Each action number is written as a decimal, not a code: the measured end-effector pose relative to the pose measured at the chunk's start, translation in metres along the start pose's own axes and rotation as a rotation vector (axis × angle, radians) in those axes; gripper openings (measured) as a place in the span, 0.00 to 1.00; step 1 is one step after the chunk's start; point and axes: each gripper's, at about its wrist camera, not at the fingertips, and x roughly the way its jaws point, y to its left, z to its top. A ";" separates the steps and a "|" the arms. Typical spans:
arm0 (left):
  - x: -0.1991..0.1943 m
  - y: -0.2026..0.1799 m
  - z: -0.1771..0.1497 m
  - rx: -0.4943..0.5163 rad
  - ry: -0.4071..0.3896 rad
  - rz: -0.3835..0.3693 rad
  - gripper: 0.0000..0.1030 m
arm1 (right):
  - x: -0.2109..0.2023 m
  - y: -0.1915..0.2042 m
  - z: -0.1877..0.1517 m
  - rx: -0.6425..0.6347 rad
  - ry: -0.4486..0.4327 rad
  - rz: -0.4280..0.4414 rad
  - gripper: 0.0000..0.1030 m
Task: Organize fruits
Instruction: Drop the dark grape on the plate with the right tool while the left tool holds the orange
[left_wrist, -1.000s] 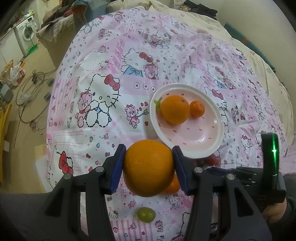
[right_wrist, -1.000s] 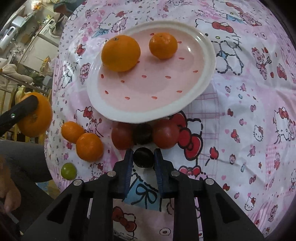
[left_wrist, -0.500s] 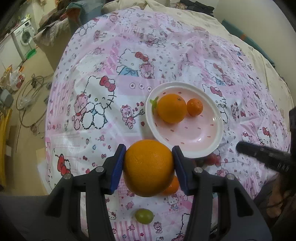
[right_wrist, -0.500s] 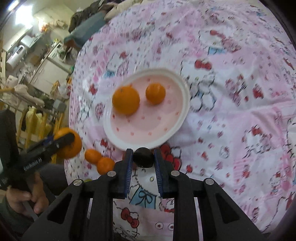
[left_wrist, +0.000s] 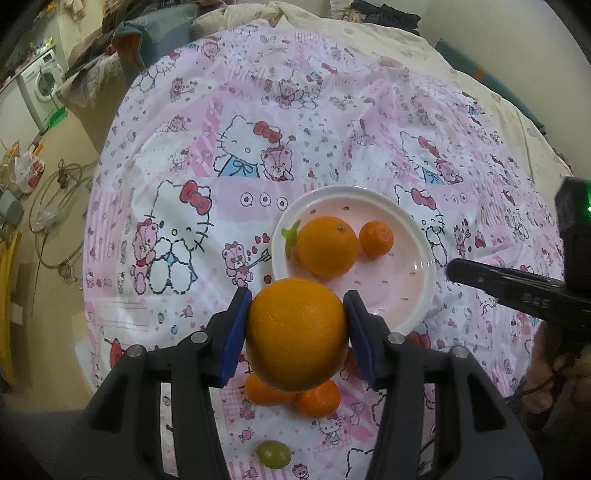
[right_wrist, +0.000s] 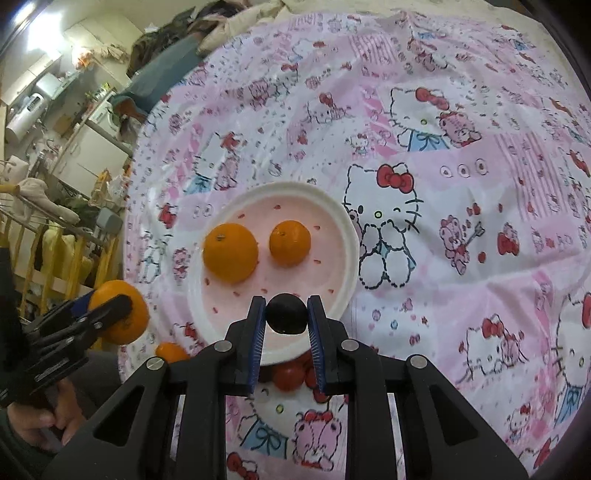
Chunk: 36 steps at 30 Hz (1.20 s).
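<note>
My left gripper is shut on a large orange, held above the near left rim of the white plate. The plate holds a big orange and a small mandarin. My right gripper is shut on a dark plum, held above the near edge of the plate. The left gripper with its orange shows at the left of the right wrist view. The right gripper's fingers show at the right of the left wrist view.
Two mandarins and a green grape lie on the Hello Kitty cloth below the held orange. Red tomatoes lie under my right gripper, a mandarin to its left. The bed's edge drops off at left.
My right gripper lifted the dark plum off the cloth and rose high above the plate's near edge. My left gripper kept hold of the large orange and rose slightly.
</note>
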 end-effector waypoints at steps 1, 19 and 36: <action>0.002 0.000 0.000 -0.006 0.007 -0.002 0.45 | 0.006 -0.001 0.002 -0.001 0.009 -0.008 0.23; 0.023 0.005 0.000 -0.034 0.050 0.014 0.45 | 0.064 -0.014 0.009 0.040 0.096 -0.021 0.26; 0.038 -0.031 0.075 0.050 0.001 -0.009 0.46 | 0.008 -0.043 0.015 0.150 -0.044 0.019 0.63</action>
